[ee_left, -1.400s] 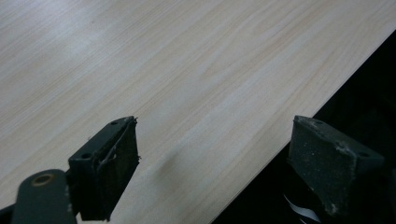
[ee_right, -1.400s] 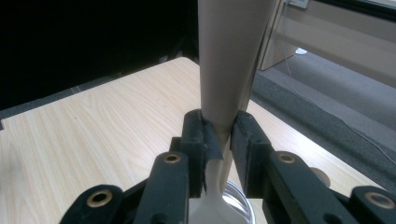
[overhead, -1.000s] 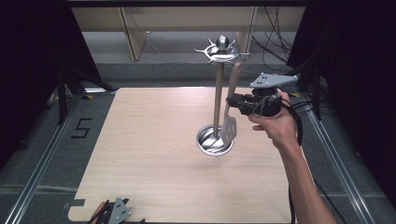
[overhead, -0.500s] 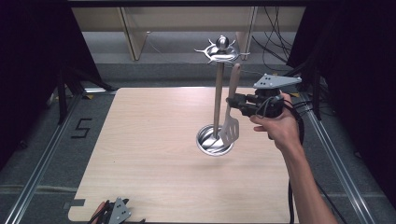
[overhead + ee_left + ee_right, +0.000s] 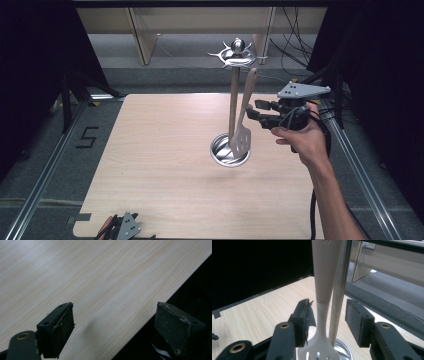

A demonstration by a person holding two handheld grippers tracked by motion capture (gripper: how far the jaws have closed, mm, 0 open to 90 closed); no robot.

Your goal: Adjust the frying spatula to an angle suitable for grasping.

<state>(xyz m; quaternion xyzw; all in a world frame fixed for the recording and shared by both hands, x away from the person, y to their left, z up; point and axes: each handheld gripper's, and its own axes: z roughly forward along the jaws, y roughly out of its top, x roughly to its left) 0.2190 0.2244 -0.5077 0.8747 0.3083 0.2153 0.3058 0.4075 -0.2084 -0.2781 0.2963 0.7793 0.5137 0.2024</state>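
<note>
Now backed slightly off toward the right edge of the surface (image 5: 150, 200) with jaws spread wide and empty, right hand-held gripper (image 5: 252, 111) just released the slotted spatula (image 5: 241, 142), left hanging beside the utensil stand (image 5: 233, 100) pole over its round base—hanging looks done.

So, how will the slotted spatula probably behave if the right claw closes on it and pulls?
The spatula looks stiff and light, so it should not flop. Its smooth handle may slip between the pads of the right claw. It hangs close beside the stand's thin pole, so a sideways pull might tip the stand.
</note>
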